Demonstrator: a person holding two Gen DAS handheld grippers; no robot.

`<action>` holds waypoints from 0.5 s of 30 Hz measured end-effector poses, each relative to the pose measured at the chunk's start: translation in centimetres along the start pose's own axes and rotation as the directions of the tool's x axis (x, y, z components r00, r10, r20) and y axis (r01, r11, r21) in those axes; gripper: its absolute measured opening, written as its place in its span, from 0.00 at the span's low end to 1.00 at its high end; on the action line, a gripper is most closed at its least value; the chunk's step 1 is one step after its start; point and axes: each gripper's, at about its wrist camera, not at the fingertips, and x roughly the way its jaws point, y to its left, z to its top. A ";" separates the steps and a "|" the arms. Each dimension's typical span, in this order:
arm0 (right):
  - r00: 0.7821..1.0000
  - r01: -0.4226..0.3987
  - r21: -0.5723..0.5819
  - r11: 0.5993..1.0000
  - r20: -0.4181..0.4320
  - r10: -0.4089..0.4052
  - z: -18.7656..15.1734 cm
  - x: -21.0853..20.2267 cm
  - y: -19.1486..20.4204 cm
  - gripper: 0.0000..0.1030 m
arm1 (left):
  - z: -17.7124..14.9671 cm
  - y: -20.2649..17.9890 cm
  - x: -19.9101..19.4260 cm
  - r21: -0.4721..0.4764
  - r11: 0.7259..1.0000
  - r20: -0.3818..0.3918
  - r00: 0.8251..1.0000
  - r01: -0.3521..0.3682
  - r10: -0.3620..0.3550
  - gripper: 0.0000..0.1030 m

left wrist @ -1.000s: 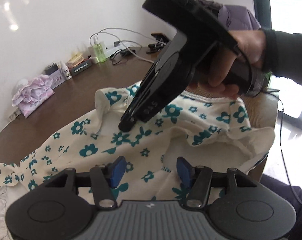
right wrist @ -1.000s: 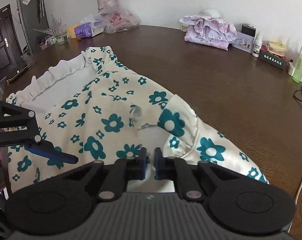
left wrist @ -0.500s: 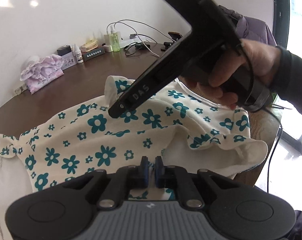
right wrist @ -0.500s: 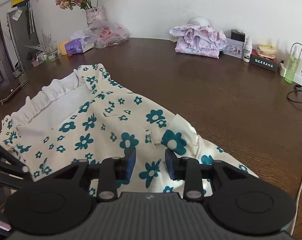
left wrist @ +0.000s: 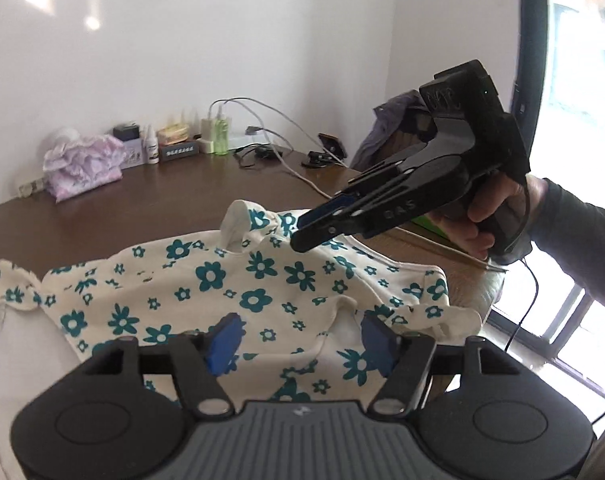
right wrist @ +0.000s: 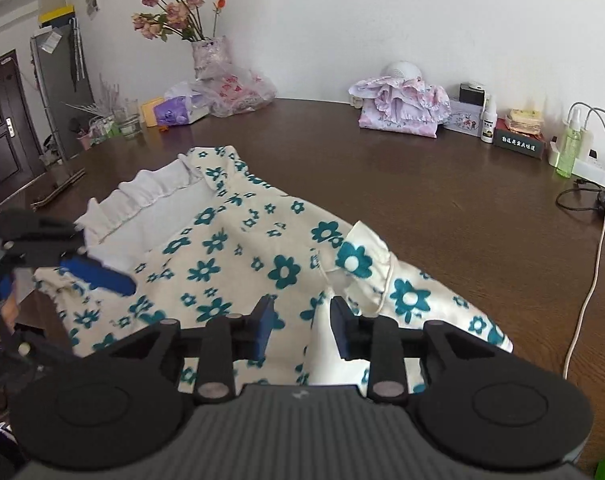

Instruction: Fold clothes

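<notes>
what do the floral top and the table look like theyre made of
Floral top: soft woven or knit cloth, likely cotton, matte; it drapes and wrinkles, with a gathered white ruffle hem. Table: dark brown wood or wood veneer, semi-gloss; faint grain and a soft sheen from the light. Which of the two is unclear.

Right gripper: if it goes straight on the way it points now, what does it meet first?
Probably the floral garment lying on the table just ahead of the right gripper; the depth is unclear.

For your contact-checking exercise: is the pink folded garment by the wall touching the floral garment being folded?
Apart. In the right wrist view, bare brown table separates the pink garment from the floral garment.
</notes>
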 end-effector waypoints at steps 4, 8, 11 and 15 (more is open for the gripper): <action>0.999 0.005 -0.021 1.000 -0.031 -0.005 -2.8 -1.3 1.7 0.31 | -0.7 0.9 2.0 0.015 1.000 -0.080 0.996 -0.027 0.028 0.61; 0.998 0.056 -0.118 0.991 -0.027 -0.060 -4.8 0.0 4.6 0.33 | -1.7 0.7 3.5 0.066 0.997 -0.142 0.988 -0.045 0.054 0.54; 0.994 0.093 -0.173 0.981 -0.036 -0.100 -5.5 0.6 5.5 0.33 | -2.9 0.3 3.1 0.130 0.990 -0.129 0.989 -0.061 0.078 0.56; 0.999 -0.033 -0.159 0.987 -0.016 0.031 -4.9 -0.9 5.7 0.33 | -3.6 1.5 2.7 0.047 0.996 -0.124 0.989 -0.077 0.082 0.66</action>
